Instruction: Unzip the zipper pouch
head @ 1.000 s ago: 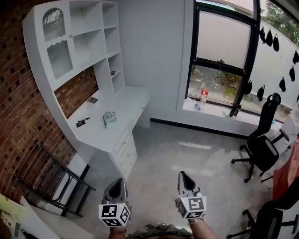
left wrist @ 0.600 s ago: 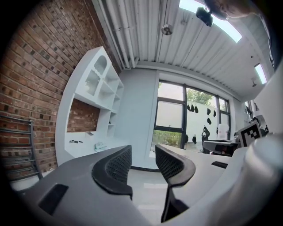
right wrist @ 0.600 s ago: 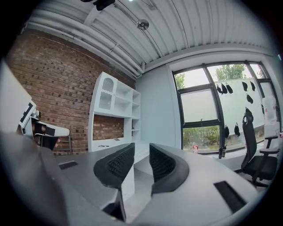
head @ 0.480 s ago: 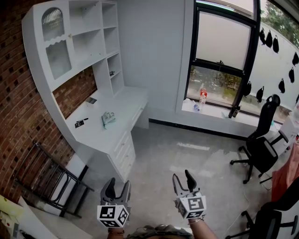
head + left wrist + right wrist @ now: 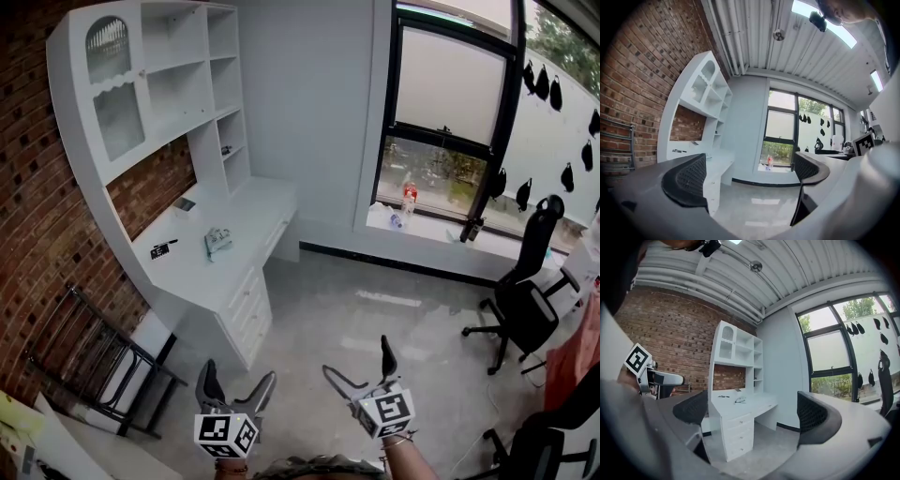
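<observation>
Jaws of left gripper [image 5: 238, 373] and right gripper [image 5: 357, 358] just opening wide, nothing between; probably readying for grasp. Well apart from table [image 5: 187, 270]; small item there, likely pouch [image 5: 218, 240], untouched.

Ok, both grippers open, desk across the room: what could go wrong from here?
Both the left gripper and right gripper have just been opening their fingers, with nothing between. The small pale item on the desk, probably the pouch, lies loose and may slide unless one gripper pins it. The black rack beside the desk could snag your approach.
</observation>
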Motion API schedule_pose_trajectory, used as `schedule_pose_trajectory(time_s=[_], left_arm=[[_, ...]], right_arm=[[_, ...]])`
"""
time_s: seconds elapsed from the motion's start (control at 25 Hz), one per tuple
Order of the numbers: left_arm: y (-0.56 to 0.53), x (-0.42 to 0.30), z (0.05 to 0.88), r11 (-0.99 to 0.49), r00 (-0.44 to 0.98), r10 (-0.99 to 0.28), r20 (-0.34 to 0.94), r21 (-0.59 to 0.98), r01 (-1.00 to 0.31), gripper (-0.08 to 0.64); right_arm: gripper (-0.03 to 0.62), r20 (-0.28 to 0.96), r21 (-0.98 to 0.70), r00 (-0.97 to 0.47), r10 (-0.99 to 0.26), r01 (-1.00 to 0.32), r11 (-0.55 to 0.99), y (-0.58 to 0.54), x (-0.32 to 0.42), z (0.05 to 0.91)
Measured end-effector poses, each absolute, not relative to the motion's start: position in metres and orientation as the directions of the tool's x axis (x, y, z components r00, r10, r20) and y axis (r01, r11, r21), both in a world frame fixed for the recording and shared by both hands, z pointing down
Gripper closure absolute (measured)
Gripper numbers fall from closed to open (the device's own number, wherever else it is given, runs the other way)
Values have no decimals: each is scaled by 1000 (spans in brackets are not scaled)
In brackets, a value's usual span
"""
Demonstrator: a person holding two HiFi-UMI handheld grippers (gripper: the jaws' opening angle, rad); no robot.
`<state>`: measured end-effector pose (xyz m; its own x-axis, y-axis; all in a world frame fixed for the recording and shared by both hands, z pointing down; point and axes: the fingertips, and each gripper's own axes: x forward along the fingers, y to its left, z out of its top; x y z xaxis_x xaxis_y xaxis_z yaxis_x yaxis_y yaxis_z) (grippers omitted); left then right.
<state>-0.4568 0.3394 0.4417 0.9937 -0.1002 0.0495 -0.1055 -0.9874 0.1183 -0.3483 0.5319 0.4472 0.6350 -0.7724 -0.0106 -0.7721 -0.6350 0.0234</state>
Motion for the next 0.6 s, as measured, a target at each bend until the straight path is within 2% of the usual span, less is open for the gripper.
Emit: schedule_pose_trajectory(time_s=[0.12, 0.28, 0.6], left_arm=[[343, -452, 442, -987, 994, -95, 56, 124, -101, -9], [347, -445, 442, -987, 994, -97, 54, 120, -103, -8], [361, -423, 445, -994, 993, -85, 82, 59, -90, -8]], right_arm=[[18, -4, 37, 634, -773, -773, -634, 532, -343, 449], [19, -9, 3, 640, -768, -768, -640, 536, -335, 449], [23, -37, 40, 606, -794, -793, -607, 547, -323, 448]])
